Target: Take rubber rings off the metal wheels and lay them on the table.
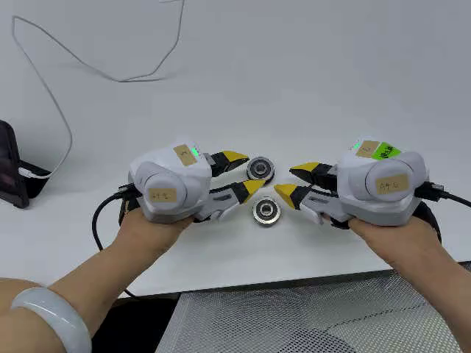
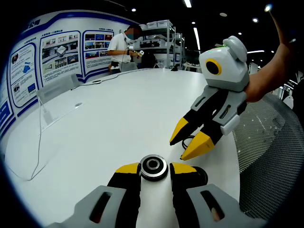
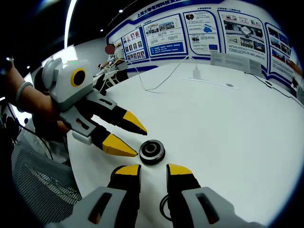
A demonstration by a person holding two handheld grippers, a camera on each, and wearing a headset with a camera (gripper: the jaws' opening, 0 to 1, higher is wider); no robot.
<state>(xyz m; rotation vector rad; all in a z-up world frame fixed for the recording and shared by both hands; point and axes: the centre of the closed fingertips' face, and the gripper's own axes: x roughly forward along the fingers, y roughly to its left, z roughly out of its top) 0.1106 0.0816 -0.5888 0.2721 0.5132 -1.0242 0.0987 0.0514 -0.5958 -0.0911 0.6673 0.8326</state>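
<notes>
Two metal wheels lie flat on a smooth, matt white worktop (image 1: 309,81). Each is a small round disc with bright concentric steps, a central bore and a darker rim. The first wheel (image 1: 260,168) sits between the yellow wedge-shaped tips of the left claw (image 1: 249,171), whose jaws are spread with nothing clamped. In the right gripper view only the nearer tip comes up to its rim. The second wheel (image 1: 266,210) lies just beside the first, below the lower tip of the right claw (image 1: 288,181), which is likewise released and faces the left one. Both tools have glossy white rounded shells and black jaw arms. A thin white cable (image 1: 66,118) loops across the far surface. A grey mesh seat (image 1: 294,323) adjoins the near edge. Blue-and-white wall panels (image 3: 166,35) line the room.
</notes>
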